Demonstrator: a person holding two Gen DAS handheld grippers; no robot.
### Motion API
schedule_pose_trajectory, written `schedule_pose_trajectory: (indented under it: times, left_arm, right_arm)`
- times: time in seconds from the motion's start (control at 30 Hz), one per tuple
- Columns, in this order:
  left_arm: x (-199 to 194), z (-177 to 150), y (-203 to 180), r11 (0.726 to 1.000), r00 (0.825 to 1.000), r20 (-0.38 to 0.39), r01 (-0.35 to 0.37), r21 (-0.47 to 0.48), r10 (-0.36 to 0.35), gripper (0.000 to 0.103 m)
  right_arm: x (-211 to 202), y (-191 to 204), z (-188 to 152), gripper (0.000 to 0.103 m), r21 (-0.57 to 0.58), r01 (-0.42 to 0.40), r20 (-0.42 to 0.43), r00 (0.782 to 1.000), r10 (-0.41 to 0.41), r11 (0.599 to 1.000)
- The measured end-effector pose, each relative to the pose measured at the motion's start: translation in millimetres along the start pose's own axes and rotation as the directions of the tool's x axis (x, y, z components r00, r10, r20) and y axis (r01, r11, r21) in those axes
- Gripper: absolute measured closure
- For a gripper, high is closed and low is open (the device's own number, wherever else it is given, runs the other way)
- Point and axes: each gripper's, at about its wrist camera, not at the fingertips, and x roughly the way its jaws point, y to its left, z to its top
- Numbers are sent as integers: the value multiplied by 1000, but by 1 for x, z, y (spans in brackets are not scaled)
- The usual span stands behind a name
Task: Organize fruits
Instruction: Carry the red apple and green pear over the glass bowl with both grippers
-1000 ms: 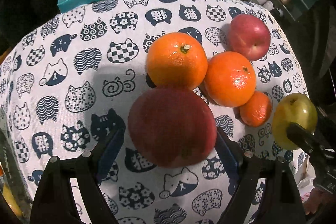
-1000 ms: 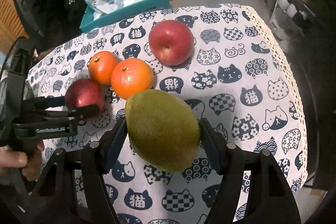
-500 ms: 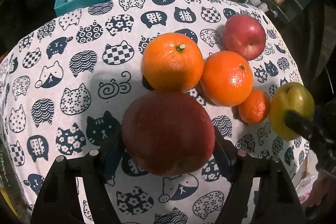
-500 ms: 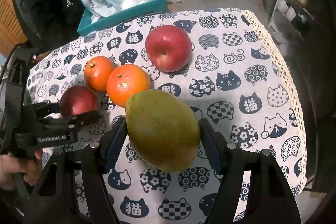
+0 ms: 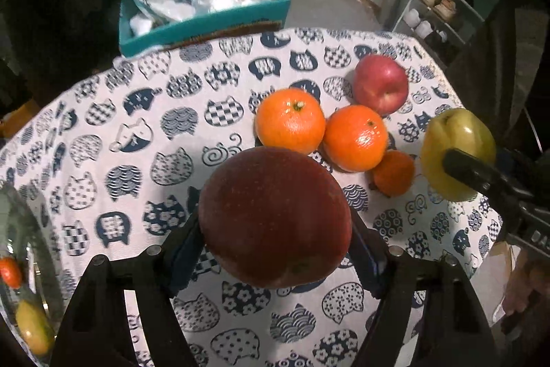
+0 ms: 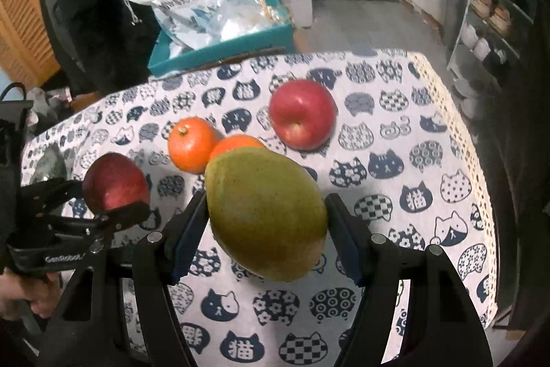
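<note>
— What's the setting?

— A table under a cat-print tablecloth (image 5: 144,140), with a teal crate (image 5: 206,23) of plastic bags behind it and shoe shelves off to the side of the room. Two oranges (image 5: 290,121) sit touching each other, a small tangerine (image 5: 393,172) just beside them and a red apple (image 5: 381,83) at the back of the cluster.

— What has just changed?

— My left gripper (image 5: 275,229) now pinches the dark red apple (image 5: 275,217); a second ago its pads stood apart from the skin on both sides, and they closed onto it within that second. The apple hangs clear of the cloth, where before it sat on it.

— And the other hand?

— My right gripper (image 6: 266,219) clamps the green mango (image 6: 266,214) exactly as it did a second ago, only higher above the table now, with more of the room showing behind.

— What does that mean for the job?

— Both fruits are secured and off the table, so I judge the next step is carrying them to wherever they belong. At the left edge of the left view I glimpse a glass container (image 5: 20,263) with fruit inside, possibly the destination.
</note>
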Motion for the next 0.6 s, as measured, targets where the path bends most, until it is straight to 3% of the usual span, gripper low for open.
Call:
schedule_pose_trajectory:
  times: [0.6]
  left_arm:
    - [-92, -3, 3, 1000, 985, 174, 0, 20, -4, 25]
  right_arm:
    - [-53, 46, 25, 34, -71, -44, 137, 989, 54, 997]
